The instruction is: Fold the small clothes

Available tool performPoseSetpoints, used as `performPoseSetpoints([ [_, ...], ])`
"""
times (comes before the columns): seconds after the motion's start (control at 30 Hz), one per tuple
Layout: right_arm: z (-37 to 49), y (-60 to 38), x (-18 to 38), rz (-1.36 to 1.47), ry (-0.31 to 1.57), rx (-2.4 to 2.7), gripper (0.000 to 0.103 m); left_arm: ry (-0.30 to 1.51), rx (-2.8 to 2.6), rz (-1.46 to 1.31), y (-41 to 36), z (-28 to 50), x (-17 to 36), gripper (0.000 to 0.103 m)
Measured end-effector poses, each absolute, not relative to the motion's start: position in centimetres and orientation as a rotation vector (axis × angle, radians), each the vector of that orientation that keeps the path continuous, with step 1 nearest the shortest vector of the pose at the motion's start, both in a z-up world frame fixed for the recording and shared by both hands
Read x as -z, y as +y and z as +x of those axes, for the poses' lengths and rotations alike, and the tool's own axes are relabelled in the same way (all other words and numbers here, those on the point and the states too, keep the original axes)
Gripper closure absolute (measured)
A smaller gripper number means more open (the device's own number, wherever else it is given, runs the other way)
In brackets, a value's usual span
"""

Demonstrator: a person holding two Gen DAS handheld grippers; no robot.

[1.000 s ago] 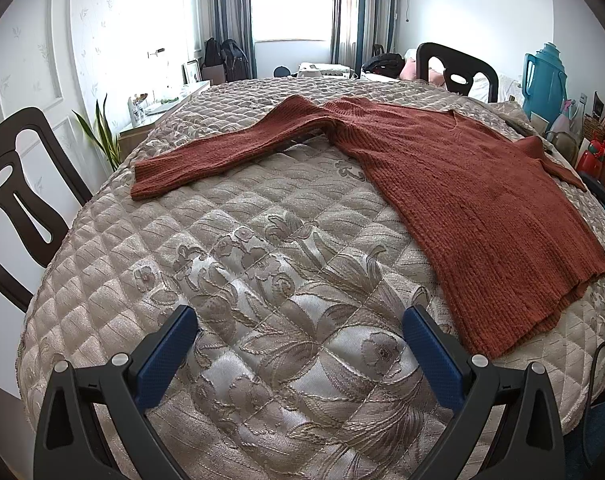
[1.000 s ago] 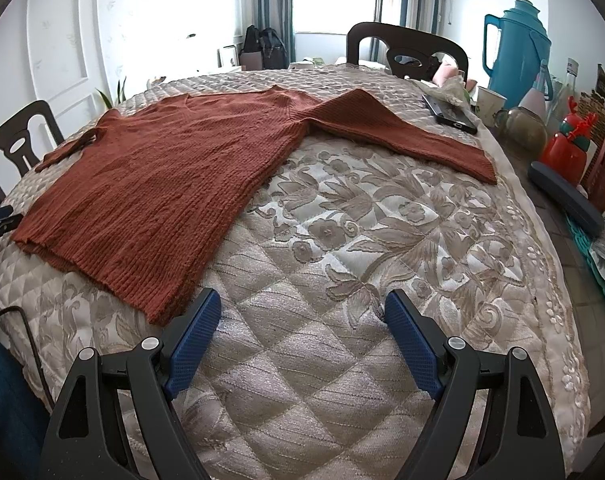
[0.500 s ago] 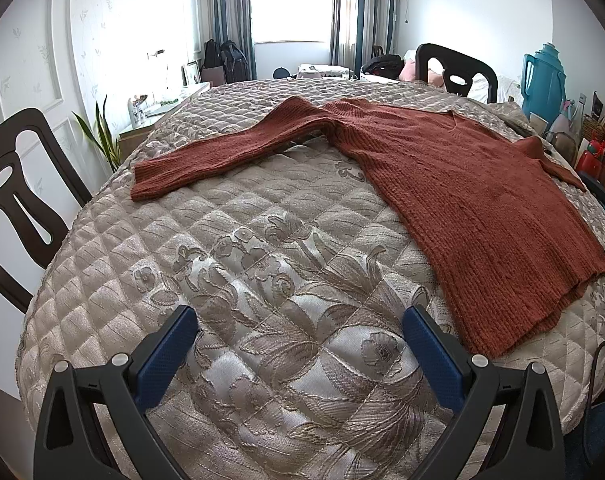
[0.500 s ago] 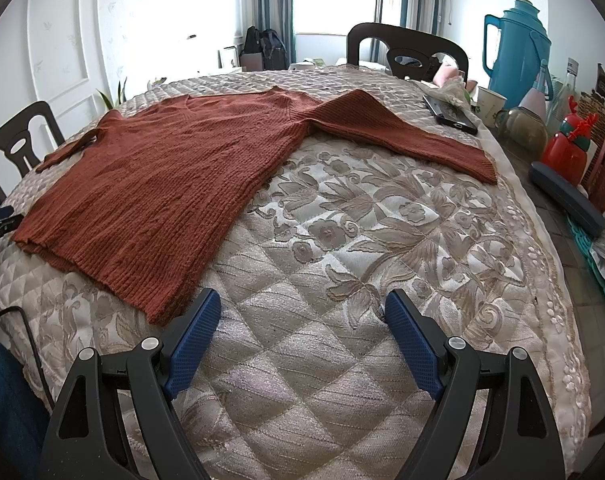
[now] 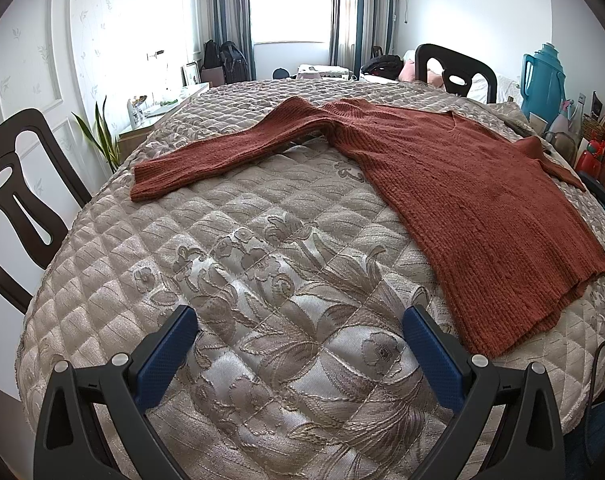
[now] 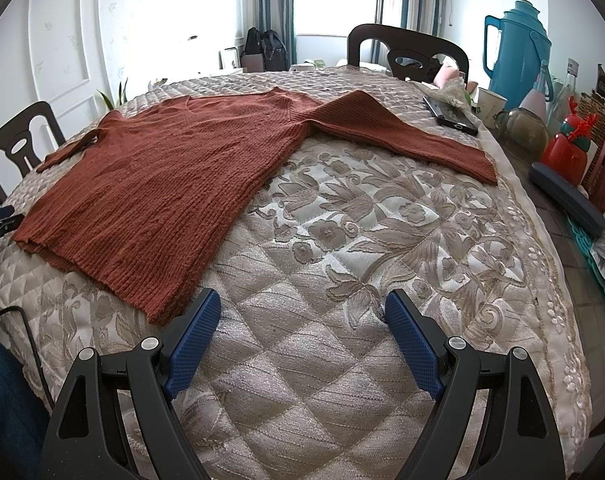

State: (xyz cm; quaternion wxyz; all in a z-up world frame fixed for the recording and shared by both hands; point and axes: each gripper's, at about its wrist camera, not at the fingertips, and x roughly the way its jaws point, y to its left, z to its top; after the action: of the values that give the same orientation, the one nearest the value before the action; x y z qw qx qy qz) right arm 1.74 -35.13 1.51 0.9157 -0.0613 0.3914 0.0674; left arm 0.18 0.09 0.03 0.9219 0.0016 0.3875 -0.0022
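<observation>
- While both hover over the quilted cover (image 5: 262,264), the left gripper (image 5: 300,330) and right gripper (image 6: 302,316) gape wide, holding nothing
- Beyond them, the sweater (image 6: 174,176) lies flat, sleeves spread
- Farthest, a chair (image 6: 406,54)

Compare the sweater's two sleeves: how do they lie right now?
The left-side sleeve stretches out long over bare quilt; the right-side sleeve reaches toward the clutter, its cuff near the quilt's edge, a phone just beyond it. Both lie flat, unfolded, angled away from the sweater body, untouched by either gripper.
</observation>
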Motion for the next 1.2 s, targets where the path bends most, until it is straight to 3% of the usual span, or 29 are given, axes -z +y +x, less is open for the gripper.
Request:
performPoseSetpoints([
  [1.2, 1.66, -35.05, -1.57, -0.127, 0.807, -0.141, 0.018, 0.792, 0.004, 0.003, 0.10, 0.13, -0.05, 0.000],
])
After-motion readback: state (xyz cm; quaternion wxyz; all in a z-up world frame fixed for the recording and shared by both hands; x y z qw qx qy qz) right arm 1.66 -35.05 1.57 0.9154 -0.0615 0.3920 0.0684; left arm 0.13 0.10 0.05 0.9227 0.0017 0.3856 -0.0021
